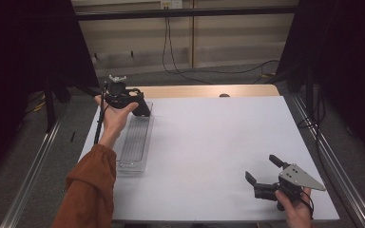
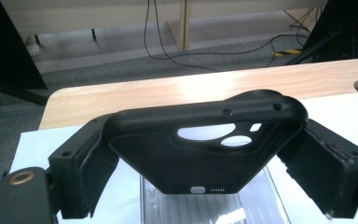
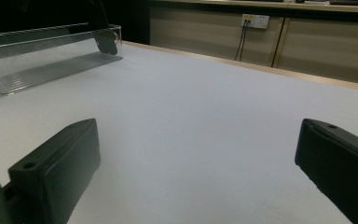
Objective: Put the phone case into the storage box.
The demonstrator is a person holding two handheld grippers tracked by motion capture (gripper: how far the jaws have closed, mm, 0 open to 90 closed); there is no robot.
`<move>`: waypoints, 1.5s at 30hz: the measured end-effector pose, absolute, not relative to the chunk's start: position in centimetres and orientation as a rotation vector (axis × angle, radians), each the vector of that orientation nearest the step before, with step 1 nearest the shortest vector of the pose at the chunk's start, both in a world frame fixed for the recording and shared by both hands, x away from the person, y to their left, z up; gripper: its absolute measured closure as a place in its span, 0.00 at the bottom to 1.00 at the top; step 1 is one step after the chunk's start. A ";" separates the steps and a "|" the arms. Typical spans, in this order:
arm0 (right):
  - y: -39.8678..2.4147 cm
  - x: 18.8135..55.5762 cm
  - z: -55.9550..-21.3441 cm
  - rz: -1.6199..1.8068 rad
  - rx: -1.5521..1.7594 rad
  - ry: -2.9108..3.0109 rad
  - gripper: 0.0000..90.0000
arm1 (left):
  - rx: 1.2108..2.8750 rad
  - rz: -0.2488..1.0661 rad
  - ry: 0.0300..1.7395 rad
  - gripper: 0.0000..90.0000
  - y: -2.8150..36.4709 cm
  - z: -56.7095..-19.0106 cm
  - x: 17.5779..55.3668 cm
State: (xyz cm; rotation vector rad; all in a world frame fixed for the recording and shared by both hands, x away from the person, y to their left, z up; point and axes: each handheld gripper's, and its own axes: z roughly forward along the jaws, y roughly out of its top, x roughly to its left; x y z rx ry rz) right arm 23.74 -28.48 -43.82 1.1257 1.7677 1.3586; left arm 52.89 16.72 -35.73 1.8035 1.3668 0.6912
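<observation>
White-topped table (image 1: 209,156) with a pale wooden far edge. Long clear ribbed plastic tray (image 1: 135,142) — lying near the table's left edge. Right gripper (image 1: 261,170) — low at the near right corner, jaws spread wide, nothing between them. Left gripper (image 2: 205,154) — clamped on a black moulded phone case (image 2: 205,144), held above the tray's far end.

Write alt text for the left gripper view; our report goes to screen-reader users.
The left tool grips a black phone case between its two padded jaws, above a clear plastic tray on a white table. Beyond lie a wooden table edge, grey carpet and trailing cables.
</observation>
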 end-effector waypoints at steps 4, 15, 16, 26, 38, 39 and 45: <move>-28.5 23.8 -43.9 1.363 1.120 1.768 0.00 | 1.808 0.710 1.374 0.15 16.1 -35.7 53.0; -28.4 23.8 -43.9 1.364 1.124 1.779 0.00 | 1.841 0.726 1.329 0.14 15.2 -35.7 53.8; -28.4 23.8 -43.9 1.365 1.123 1.780 0.00 | 1.834 0.722 1.328 0.14 15.1 -35.7 53.9; -28.5 23.8 -43.9 1.367 1.126 1.776 0.00 | 1.832 0.711 1.312 0.14 15.0 -35.9 54.5; -28.4 23.8 -43.9 1.372 1.123 1.779 0.00 | 1.826 0.709 1.306 0.14 14.7 -36.1 55.2; -28.4 23.8 -43.9 1.371 1.123 1.779 0.00 | 1.836 0.709 1.300 0.14 14.7 -36.1 55.3; -28.4 23.8 -44.0 1.372 1.124 1.780 0.00 | 1.838 0.708 1.296 0.13 14.8 -36.2 55.4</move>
